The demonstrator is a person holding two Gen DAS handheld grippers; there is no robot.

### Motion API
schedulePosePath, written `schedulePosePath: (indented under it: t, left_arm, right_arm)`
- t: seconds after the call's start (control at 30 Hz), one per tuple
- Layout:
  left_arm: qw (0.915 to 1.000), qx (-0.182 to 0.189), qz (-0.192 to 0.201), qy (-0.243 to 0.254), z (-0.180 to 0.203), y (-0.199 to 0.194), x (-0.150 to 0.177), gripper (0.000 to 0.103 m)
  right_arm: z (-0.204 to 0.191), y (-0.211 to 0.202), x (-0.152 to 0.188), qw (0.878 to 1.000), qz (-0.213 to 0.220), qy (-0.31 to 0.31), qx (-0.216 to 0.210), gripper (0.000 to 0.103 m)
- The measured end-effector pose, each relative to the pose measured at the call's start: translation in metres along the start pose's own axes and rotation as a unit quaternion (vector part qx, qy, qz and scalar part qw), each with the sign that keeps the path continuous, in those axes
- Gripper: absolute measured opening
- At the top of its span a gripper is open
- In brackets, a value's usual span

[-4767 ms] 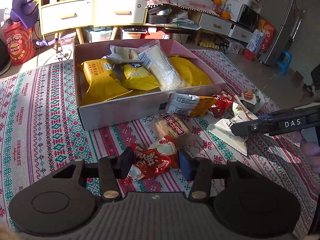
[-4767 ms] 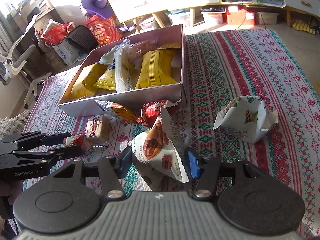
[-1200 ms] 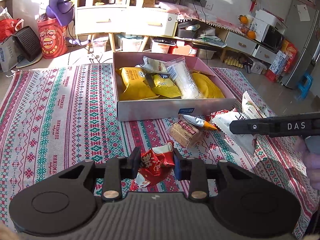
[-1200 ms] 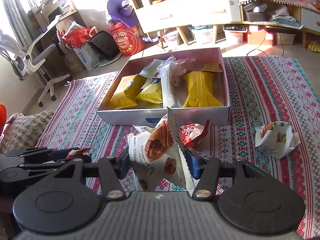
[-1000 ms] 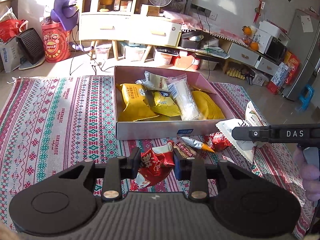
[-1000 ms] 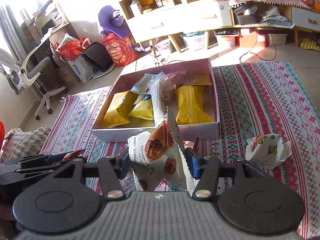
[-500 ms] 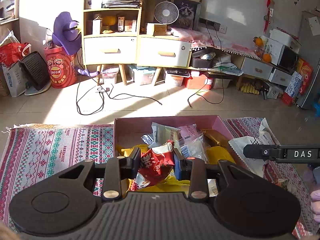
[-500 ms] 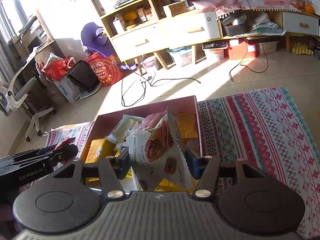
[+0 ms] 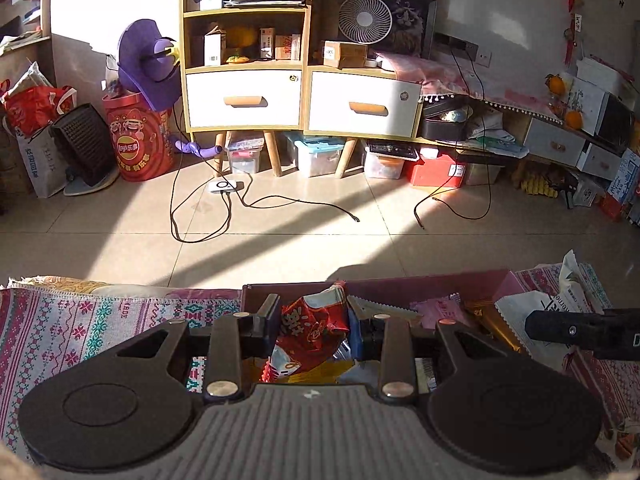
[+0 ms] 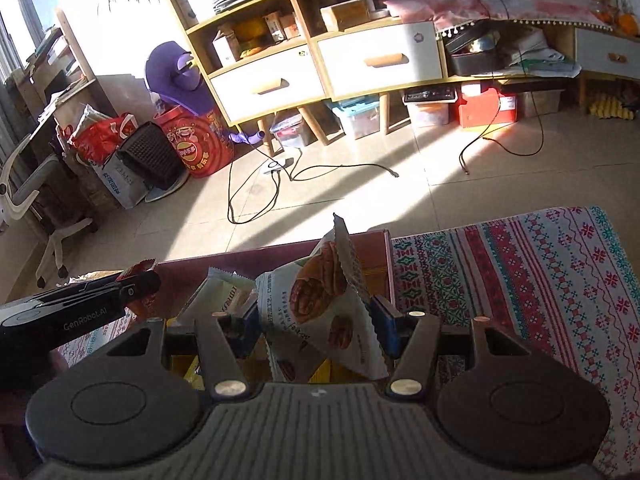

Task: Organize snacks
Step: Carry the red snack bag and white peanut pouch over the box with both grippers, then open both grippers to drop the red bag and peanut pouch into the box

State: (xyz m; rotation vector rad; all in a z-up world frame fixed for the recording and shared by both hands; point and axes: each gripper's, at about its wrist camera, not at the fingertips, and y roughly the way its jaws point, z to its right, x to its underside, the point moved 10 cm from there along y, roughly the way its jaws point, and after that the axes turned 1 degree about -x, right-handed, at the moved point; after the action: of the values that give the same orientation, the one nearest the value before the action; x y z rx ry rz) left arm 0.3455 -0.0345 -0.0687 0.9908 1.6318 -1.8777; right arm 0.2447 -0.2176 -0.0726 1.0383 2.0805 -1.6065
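Observation:
My left gripper [image 9: 313,326] is shut on a crumpled red snack packet [image 9: 310,326] and holds it over the pink cardboard box [image 9: 420,283]. The white walnut snack bag [image 10: 326,304] sits pinched in my right gripper [image 10: 316,322], above the same pink cardboard box [image 10: 376,240]. Yellow and white packets lie in the box beneath both grippers, mostly hidden. In the left wrist view the right gripper [image 9: 580,330] enters from the right with its white bag [image 9: 560,300]. The left gripper [image 10: 132,286] shows at the left edge of the right wrist view.
The box rests on a patterned red and green cloth [image 10: 540,272] over the floor. Past it are tiled floor with black cables [image 9: 224,208], a yellow shelf unit with white drawers [image 9: 244,98], a red snack drum [image 9: 138,142] and storage bins.
Both grippers have moved forward with their packets, from in front of the box to above its contents. The box has slid down to the bottom of both views.

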Motion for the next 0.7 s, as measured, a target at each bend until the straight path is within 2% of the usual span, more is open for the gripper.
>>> schedulePosePath:
  t: [0.27,0.37,0.4,0.43,0.5,0.7]
  left_arm:
    - [1.0000,-0.002,-0.006,-0.001,0.000,0.013,-0.001,0.040]
    - [1.0000,-0.002,-0.004,0.004,0.002,0.014,-0.001,0.042]
    - [1.0000,-0.005,0.000,0.005,0.002,0.013,-0.001,0.046]
    - [1.0000,-0.005,0.001,0.005,0.002,0.012,-0.002,0.049]
    - [1.0000,-0.004,0.004,0.003,0.002,0.009,-0.003,0.064]
    - [1.0000,-0.004,0.000,0.007,0.002,0.002,0.000,0.076]
  right_arm:
    - [0.003,0.010,-0.001,1.000,-0.008,0.007,0.004,0.054]
    - [0.003,0.010,-0.003,1.000,-0.003,0.008,0.006,0.060]
    - [0.003,0.008,-0.005,1.000,0.002,0.012,0.004,0.072]
    - [0.002,0.006,-0.006,1.000,0.007,0.014,0.002,0.076]
    - [0.002,0.001,-0.009,1.000,0.013,0.015,-0.003,0.078]
    - [0.004,-0.010,-0.009,1.000,0.014,0.017,0.000,0.080]
